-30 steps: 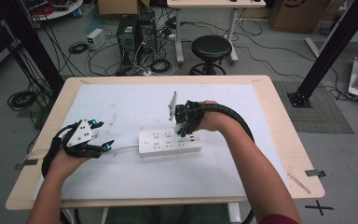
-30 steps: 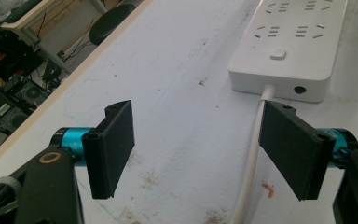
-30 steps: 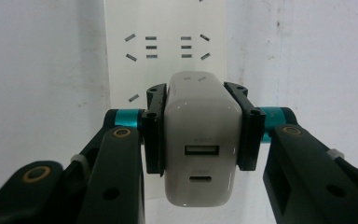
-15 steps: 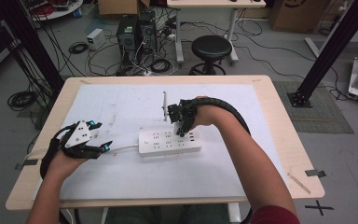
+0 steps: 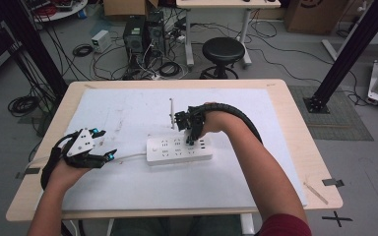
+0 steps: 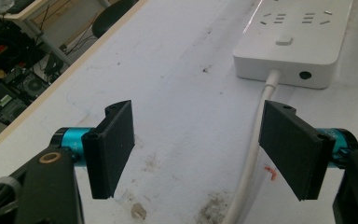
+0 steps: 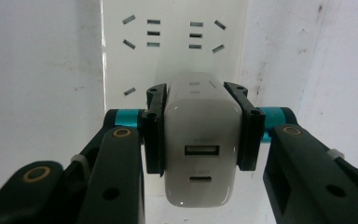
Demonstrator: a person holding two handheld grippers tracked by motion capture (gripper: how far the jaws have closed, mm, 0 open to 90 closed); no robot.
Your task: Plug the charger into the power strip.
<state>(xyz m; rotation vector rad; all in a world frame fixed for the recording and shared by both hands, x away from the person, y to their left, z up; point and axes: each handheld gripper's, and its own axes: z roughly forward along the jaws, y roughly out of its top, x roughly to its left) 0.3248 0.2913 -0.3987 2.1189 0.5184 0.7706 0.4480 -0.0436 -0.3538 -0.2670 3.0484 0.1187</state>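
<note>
White charger (image 7: 203,149) sits clamped in your right gripper (image 7: 200,126) just above the power strip (image 5: 179,150), seemingly not yet seated; your left gripper (image 6: 200,154) waits, jaws apart, astride the cord (image 6: 251,154).

No words, brands or numbers can be read anywhere. The only sign is a black X mark (image 5: 336,218) taped on the floor, just off the near right corner of the counter (image 5: 295,105) in the high view.
</note>
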